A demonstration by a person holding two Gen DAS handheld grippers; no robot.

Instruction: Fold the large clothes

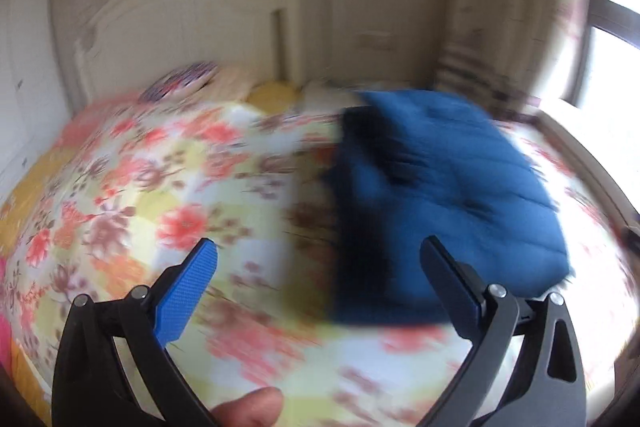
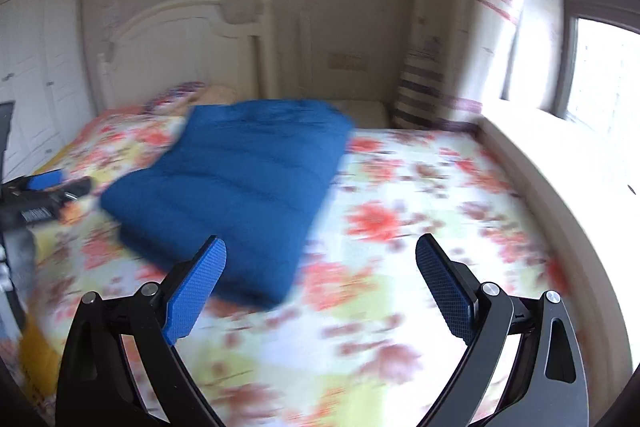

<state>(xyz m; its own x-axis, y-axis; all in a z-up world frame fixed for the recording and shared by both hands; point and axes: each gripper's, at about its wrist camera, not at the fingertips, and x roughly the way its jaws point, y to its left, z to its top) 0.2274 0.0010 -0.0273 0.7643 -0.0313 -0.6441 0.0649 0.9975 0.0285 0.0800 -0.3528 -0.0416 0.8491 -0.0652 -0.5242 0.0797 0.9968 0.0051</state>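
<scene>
A blue quilted garment (image 1: 448, 195) lies folded in a rectangle on the floral bedspread (image 1: 168, 187). In the right wrist view the garment (image 2: 240, 179) lies ahead and to the left on the bedspread (image 2: 420, 227). My left gripper (image 1: 320, 251) is open and empty, above the bedspread, just short of the garment's near edge. My right gripper (image 2: 320, 251) is open and empty, to the right of the garment's near corner. The left gripper also shows at the far left of the right wrist view (image 2: 52, 187). Both views are motion-blurred.
A white headboard (image 2: 176, 43) and pillows (image 1: 188, 83) stand at the far end of the bed. A striped curtain (image 2: 424, 95) and a bright window (image 2: 600, 67) are on the right. White wardrobe doors (image 2: 36, 75) are on the left.
</scene>
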